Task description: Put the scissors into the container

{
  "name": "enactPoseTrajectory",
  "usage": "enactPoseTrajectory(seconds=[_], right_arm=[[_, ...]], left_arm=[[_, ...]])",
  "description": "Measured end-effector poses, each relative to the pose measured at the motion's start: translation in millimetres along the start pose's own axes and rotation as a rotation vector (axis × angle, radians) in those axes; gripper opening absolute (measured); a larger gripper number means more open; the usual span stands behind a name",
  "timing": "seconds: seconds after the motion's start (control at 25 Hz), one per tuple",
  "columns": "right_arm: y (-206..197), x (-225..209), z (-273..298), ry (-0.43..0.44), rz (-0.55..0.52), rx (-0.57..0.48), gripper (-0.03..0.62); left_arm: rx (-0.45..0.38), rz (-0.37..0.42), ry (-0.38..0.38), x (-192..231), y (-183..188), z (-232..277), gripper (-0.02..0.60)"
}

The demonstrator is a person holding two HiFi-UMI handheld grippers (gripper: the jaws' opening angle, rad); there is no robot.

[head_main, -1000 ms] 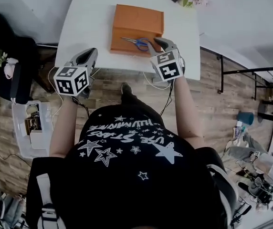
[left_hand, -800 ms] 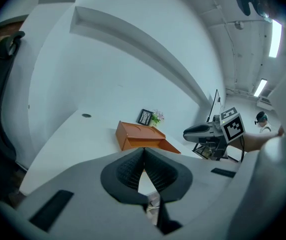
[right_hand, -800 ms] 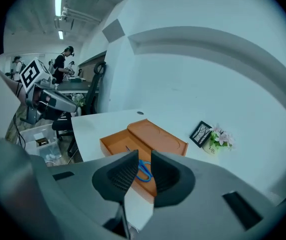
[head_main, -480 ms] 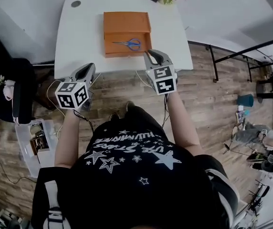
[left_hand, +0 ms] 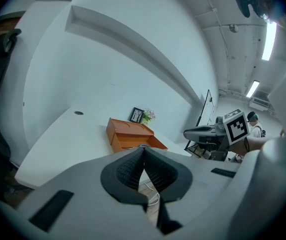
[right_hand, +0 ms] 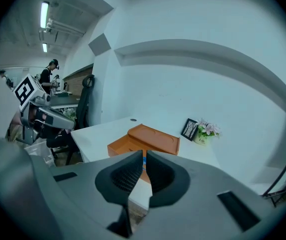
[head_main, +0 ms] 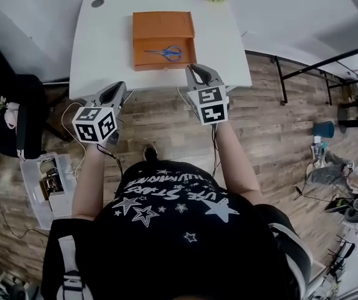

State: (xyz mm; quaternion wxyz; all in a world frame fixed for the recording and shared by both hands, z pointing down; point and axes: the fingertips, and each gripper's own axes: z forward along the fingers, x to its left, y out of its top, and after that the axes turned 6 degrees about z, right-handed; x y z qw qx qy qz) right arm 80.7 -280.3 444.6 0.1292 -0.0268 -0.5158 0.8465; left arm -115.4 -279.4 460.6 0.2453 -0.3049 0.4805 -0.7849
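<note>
Both left gripper (head_main: 116,92) and right gripper (head_main: 198,73) are closed, empty; scissors (head_main: 164,53) lie in the box (head_main: 162,22) beyond their fingers, so we fear only a stray forward bump shifting it.

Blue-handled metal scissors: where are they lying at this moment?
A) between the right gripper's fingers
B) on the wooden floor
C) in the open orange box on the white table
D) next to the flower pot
C: the head view shows the blue-handled metal scissors lying inside the open orange box on the white table.
</note>
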Motion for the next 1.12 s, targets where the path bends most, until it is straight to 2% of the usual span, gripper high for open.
enactPoseTrajectory(seconds=[0.32,0.76,1.12], right_arm=[[-42.5,-13.6,-67.9,0.005,0.03,-0.011,0.055],[-100.2,-28.0,-177.0,0.044,0.07,-0.023,0.055],[-118.9,-14.3,-238.5,0.074,0.064,-0.059,0.055]], left_arm=[[-0.01,0.028,0.015,-70.0,-16.2,-19.4,0.019],[-0.015,0.028,0.066,-180.9,-53.4,-64.0,0.018],[-0.032,0.025,0.11,-229.5,-76.4,-108.6,0.02]])
